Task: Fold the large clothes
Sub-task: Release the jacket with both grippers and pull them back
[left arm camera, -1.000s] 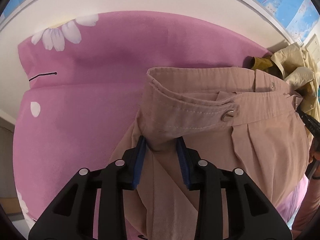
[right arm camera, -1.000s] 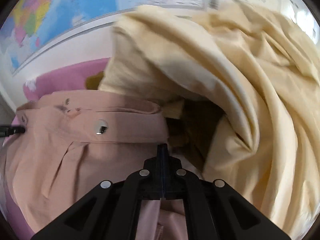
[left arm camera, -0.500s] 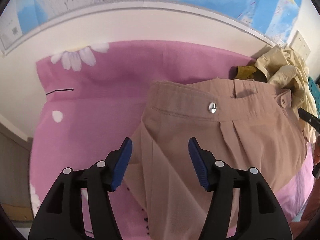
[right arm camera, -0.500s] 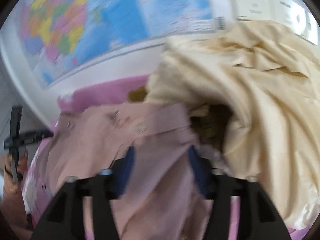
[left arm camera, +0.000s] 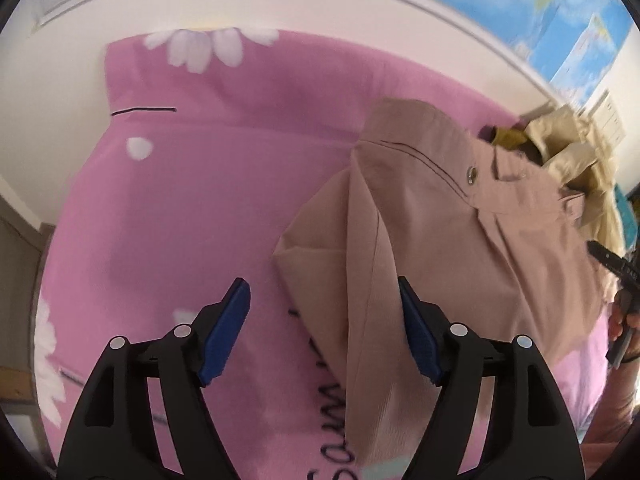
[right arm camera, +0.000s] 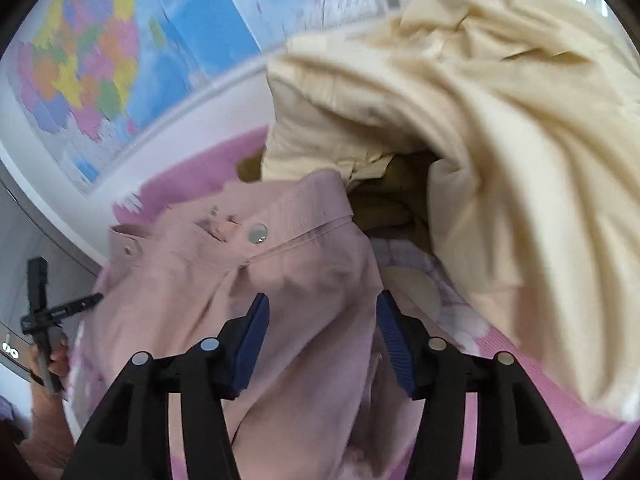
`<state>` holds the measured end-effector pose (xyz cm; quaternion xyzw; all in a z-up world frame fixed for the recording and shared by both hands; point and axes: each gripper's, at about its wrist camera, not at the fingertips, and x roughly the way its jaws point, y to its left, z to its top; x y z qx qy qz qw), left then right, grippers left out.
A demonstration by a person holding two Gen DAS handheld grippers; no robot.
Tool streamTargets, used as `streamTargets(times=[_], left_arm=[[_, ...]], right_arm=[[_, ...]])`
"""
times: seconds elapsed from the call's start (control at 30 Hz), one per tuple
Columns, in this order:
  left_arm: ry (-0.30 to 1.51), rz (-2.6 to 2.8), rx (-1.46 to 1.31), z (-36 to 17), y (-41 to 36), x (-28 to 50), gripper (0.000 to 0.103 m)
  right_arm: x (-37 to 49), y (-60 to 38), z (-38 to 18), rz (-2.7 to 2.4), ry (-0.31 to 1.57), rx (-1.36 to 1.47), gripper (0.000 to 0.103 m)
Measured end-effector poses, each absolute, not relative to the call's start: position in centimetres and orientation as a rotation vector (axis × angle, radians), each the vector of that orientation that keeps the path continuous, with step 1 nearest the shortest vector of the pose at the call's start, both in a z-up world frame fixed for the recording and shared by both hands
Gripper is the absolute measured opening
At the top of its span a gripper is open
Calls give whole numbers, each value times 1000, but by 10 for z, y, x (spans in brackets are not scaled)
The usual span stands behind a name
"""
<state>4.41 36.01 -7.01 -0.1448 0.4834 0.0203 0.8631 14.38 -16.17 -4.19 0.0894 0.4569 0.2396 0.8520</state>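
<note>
Pinkish-tan trousers [left arm camera: 460, 240] lie folded on a pink bed sheet [left arm camera: 200, 200], waistband and metal snap toward the wall. My left gripper [left arm camera: 321, 284] hovers over their left folded edge. Its jaws are opening, and the blue pads touch no cloth. In the right wrist view the trousers [right arm camera: 192, 292] fill the lower middle. My right gripper [right arm camera: 323, 297] hangs above them just below the waistband; its jaws are closing, with the cloth under the gap and the pads clear of it.
A heap of cream clothing [right arm camera: 500, 120] with an olive piece [right arm camera: 384, 208] under it presses against the trousers' right end. A white wall with a map [right arm camera: 80, 72] runs behind the bed. Bare pink sheet spreads left of the trousers.
Both grippers have let go of the trousers and opened. The left one pulled back and shifted left over the sheet. The waistband it held up now lies flat.
</note>
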Motion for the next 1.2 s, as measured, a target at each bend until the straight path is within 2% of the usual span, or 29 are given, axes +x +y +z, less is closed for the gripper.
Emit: streamTargets(times=[0.3,0.6,0.83,1.2], left_arm=[[1000,-8,-407,-78,355,-5,74],[969,113,-281,-75,321,-28,74],[929,120,-177,-60,290,-33,74],[902,137,-124,-55,272,-47,74]], right_arm=[[106,-190,-61,558,1007,379,71],[78,-200,-71,569,1006,430,71],[76,-185,-69,556,1009,376,77],[66,-187,-82,535,1038,417,79]])
